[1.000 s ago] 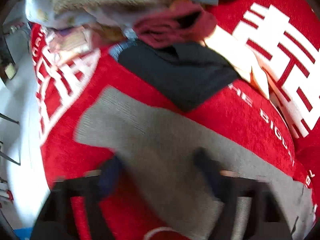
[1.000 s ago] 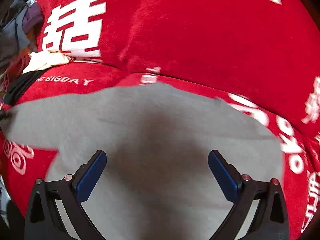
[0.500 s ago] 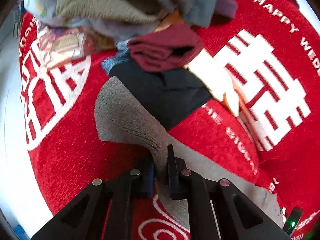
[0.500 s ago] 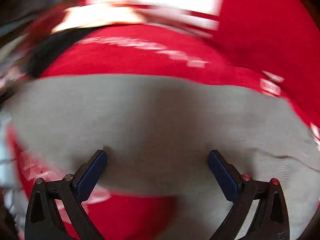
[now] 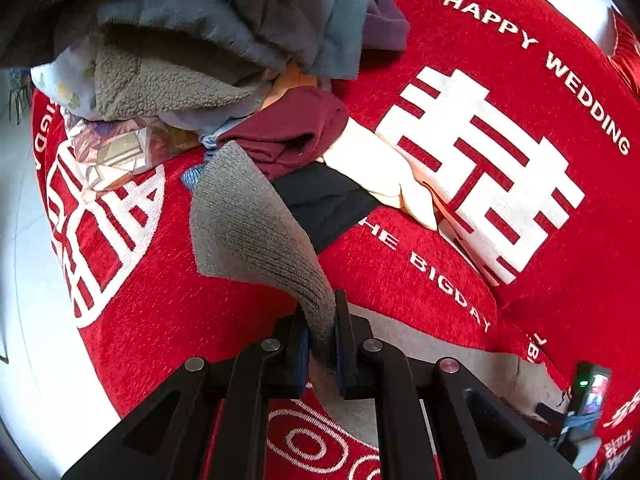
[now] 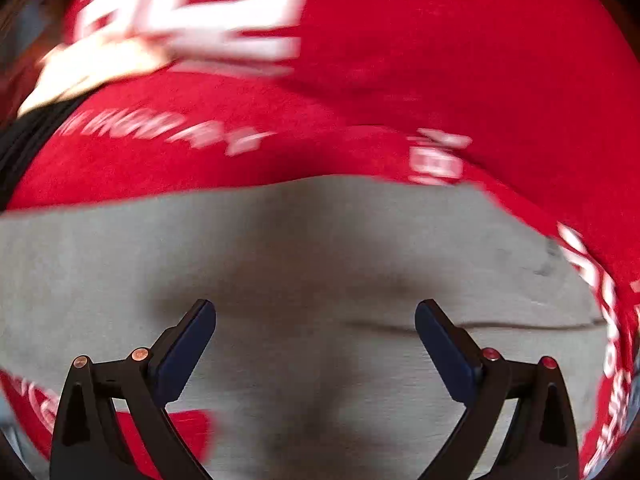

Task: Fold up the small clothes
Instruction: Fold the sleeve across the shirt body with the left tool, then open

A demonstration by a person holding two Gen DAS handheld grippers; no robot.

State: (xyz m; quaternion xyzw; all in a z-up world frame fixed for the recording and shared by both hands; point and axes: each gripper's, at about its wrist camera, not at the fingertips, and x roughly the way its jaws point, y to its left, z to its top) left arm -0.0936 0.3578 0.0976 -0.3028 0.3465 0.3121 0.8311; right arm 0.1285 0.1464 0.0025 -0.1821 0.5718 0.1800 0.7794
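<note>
1. The grey knit lies spread on the red cover; one end is lifted off it and droops.
2. It looks soft, light and stretchy, so it should sag from any single hold; best taken by an edge or corner.
3. The left gripper has just closed on that raised edge, cloth pinched between the pads.
4. The right gripper hovers wide apart over the flat part, holding nothing.
5. A heap of clothes sits just beyond.
</note>
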